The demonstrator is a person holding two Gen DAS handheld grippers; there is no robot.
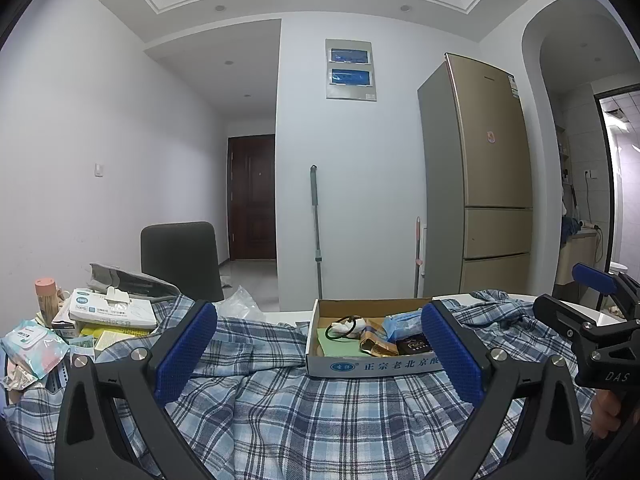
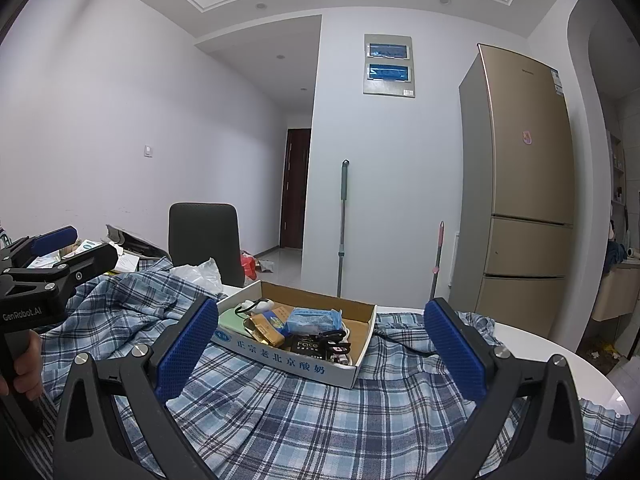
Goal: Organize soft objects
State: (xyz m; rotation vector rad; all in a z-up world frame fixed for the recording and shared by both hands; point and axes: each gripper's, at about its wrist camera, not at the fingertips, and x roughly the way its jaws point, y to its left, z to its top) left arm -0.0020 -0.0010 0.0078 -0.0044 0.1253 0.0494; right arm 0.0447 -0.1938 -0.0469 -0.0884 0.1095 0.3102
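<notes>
A blue and white plaid shirt (image 1: 304, 412) lies spread and rumpled over the white table; it also shows in the right wrist view (image 2: 320, 420). A shallow cardboard box (image 1: 360, 366) with small items rests on the shirt, also seen in the right wrist view (image 2: 288, 360). My left gripper (image 1: 320, 344) is open and empty, just above the shirt in front of the box. My right gripper (image 2: 320, 340) is open and empty, above the shirt, the box between its blue pads. Each gripper shows at the other view's edge: the right gripper (image 1: 576, 296), the left gripper (image 2: 76, 244).
At the left are a tissue box (image 1: 112, 310), a wet wipes pack (image 1: 32, 344), a pink-capped toothpick jar (image 1: 46, 300) and a clear plastic bag (image 1: 240, 300). A dark chair (image 1: 180, 264) stands behind the table. The table edge (image 2: 560, 356) curves at right. A fridge (image 2: 524, 184) stands beyond.
</notes>
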